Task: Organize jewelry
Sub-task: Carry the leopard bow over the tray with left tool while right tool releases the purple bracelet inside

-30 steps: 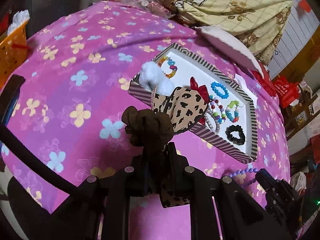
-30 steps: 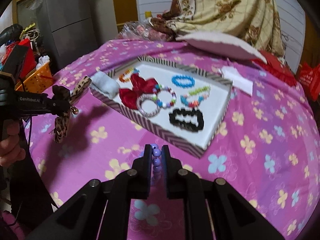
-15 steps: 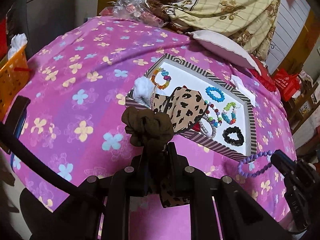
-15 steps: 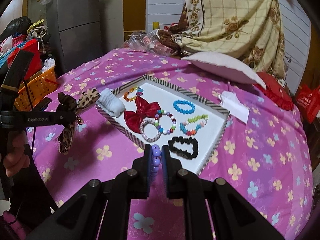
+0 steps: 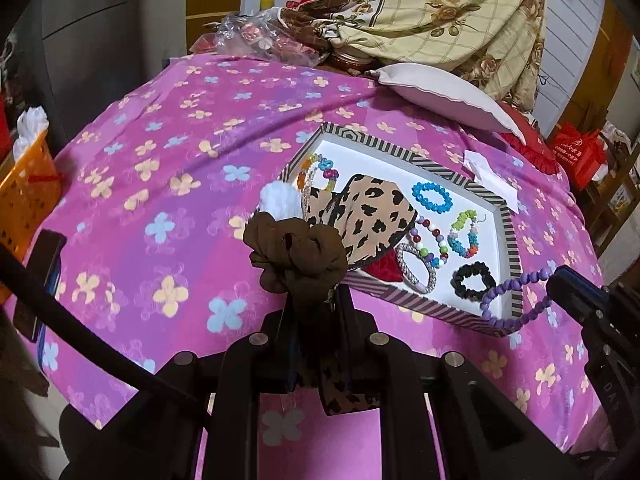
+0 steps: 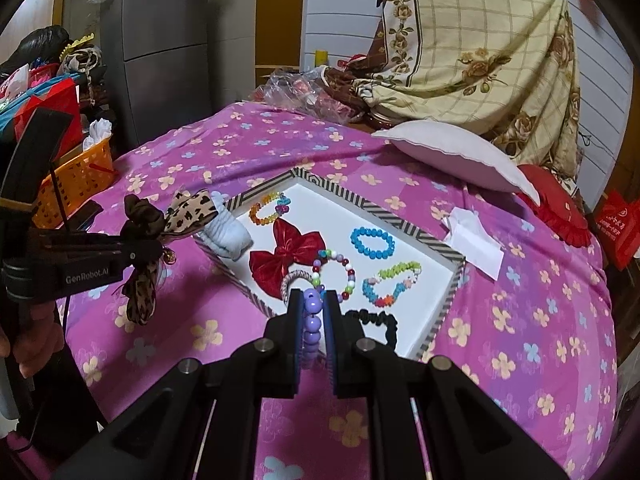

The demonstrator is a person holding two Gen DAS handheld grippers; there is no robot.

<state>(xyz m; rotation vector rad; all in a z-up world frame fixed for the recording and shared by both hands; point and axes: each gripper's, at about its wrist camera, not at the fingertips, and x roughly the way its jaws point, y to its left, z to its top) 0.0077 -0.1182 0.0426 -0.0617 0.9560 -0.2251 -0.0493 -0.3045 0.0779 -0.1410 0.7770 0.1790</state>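
Note:
My left gripper [image 5: 316, 300] is shut on a leopard-print bow with a brown scrunchie [image 5: 298, 256], held in the air over the pink flowered cloth just left of the striped tray [image 5: 514, 248]. The right wrist view shows the same bow [image 6: 188, 210] hanging from that gripper [image 6: 150, 248] at the left. My right gripper [image 6: 312, 300] is shut on a purple bead bracelet [image 6: 311, 320] above the tray's near edge [image 6: 256, 300]; the loop [image 5: 508, 292] dangles over the near corner. The tray holds a red bow [image 6: 288, 256], a blue bracelet [image 6: 372, 242], a black scrunchie [image 6: 376, 320] and several bead bracelets.
A pale scrunchie [image 6: 228, 236] lies on the tray's left rim. Behind the tray are a white pillow [image 6: 452, 156], a red cushion [image 6: 556, 212] and a folded paper [image 6: 474, 240]. An orange basket [image 6: 76, 184] stands off the bed at left. A dark phone [image 5: 48, 260] lies near the left edge.
Both grippers have risen with their loads and tilted a little. The purple bracelet now hangs over the tray's near corner in the left wrist view. Neither grip has changed.

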